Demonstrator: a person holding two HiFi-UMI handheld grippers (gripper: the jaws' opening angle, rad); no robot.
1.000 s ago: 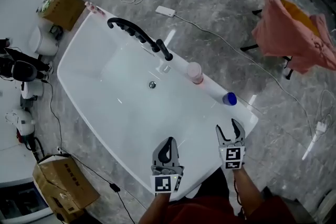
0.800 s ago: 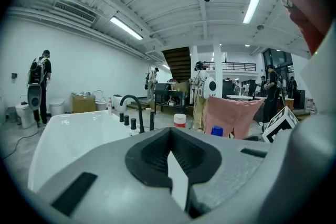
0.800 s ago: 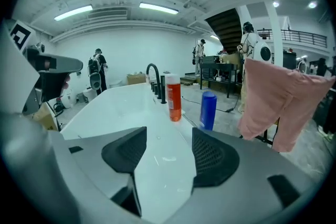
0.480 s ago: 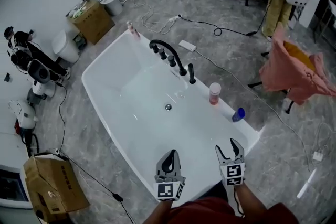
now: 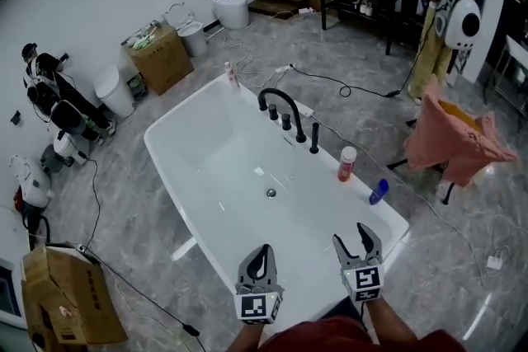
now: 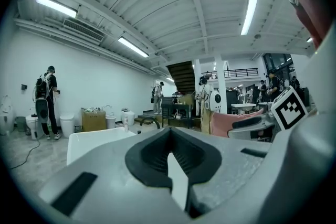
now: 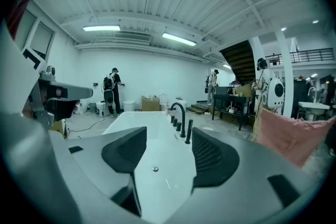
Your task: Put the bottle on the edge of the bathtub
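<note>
**Claws clear, bottles on the rim**
Over the last second the view has pulled back to take in the whole tub (image 5: 214, 169). The red bottle (image 5: 347, 163) and blue bottle (image 5: 378, 192) stand on its rim, at 1 o'clock from the right claw (image 5: 355, 239), which gapes empty. The left claw (image 5: 262, 253) is pressed closed on nothing. The task looks done.

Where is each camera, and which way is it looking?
Head view: on the person's head, looking down at the bathtub; left gripper and right gripper show.
Left gripper view: on the left gripper, looking past its shut jaws over the bathtub's corner into the room.
Right gripper view: on the right gripper, looking between its open jaws along the bathtub toward the faucet.
Shared: the faucet, in head and right gripper views.
</note>
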